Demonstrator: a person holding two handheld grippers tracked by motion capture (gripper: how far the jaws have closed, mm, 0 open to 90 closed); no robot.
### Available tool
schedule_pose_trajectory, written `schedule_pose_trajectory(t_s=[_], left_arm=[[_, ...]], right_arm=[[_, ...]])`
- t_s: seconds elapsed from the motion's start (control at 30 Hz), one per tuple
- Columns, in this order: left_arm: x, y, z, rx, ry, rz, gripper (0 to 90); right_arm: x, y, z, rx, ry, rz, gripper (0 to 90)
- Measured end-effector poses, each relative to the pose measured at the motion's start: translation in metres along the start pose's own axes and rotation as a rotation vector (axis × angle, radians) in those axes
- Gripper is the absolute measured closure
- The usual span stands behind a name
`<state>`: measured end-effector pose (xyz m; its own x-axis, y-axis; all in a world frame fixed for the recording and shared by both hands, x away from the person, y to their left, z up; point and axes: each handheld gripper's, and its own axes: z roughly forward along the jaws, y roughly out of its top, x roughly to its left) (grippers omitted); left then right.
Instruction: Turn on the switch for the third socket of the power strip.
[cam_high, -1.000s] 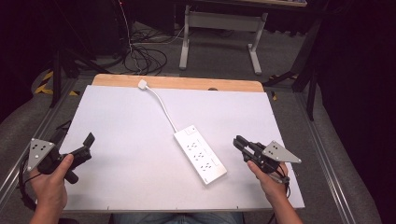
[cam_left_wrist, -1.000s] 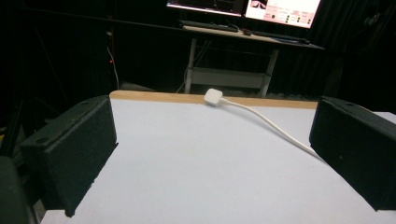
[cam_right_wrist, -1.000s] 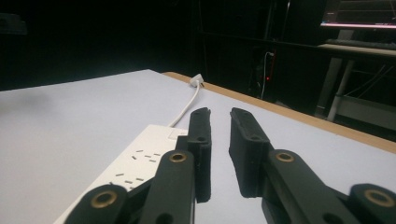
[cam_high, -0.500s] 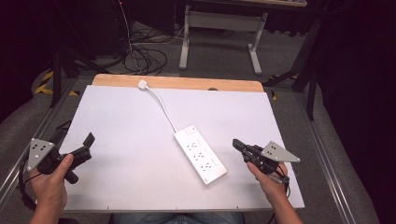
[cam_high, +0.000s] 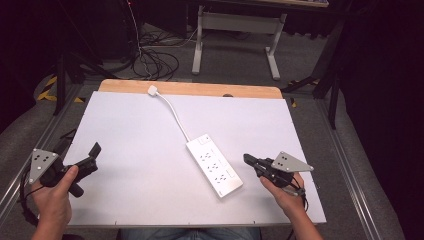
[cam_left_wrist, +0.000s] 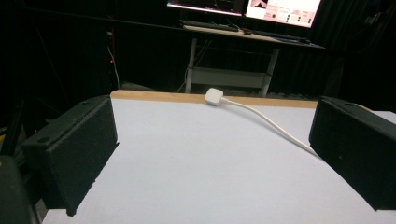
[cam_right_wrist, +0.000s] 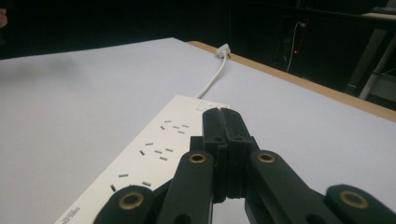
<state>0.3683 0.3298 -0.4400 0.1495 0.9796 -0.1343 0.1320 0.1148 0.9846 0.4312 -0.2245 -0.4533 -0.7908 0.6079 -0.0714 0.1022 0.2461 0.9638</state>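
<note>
The white table (cam_high: 150, 150) bears a white power strip (cam_high: 215, 165) lying flat and slantwise a little right of its middle, with rows of slots on top and a switch at the far end. Its white cable (cam_high: 175, 117) curves away to a plug (cam_high: 153, 90) resting at the table's wooden far edge (cam_high: 200, 89). The right gripper (cam_high: 246, 158) hovers just beside the strip's near end, clenched on nothing; its jaws have just been closing. The left gripper (cam_high: 90, 155) waits well apart at the left edge, released, its jaws wide. To handle the strip well, I judge the right jaws must first open wider than its body, then come squarely over its long sides.
</note>
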Motion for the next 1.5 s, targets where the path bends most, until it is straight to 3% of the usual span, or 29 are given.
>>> schedule_pose_trajectory(t_s=[0.73,1.5], left_arm=[[0.0,0.0,0.0,0.004,-0.002,0.004,1.8],[0.001,0.0,0.0,0.003,0.001,0.001,2.0]], right_arm=[[0.006,-0.001,0.014,0.111,0.068,-0.018,90.0],[0.008,-0.004,0.021,0.185,0.082,-0.024,90.0]])
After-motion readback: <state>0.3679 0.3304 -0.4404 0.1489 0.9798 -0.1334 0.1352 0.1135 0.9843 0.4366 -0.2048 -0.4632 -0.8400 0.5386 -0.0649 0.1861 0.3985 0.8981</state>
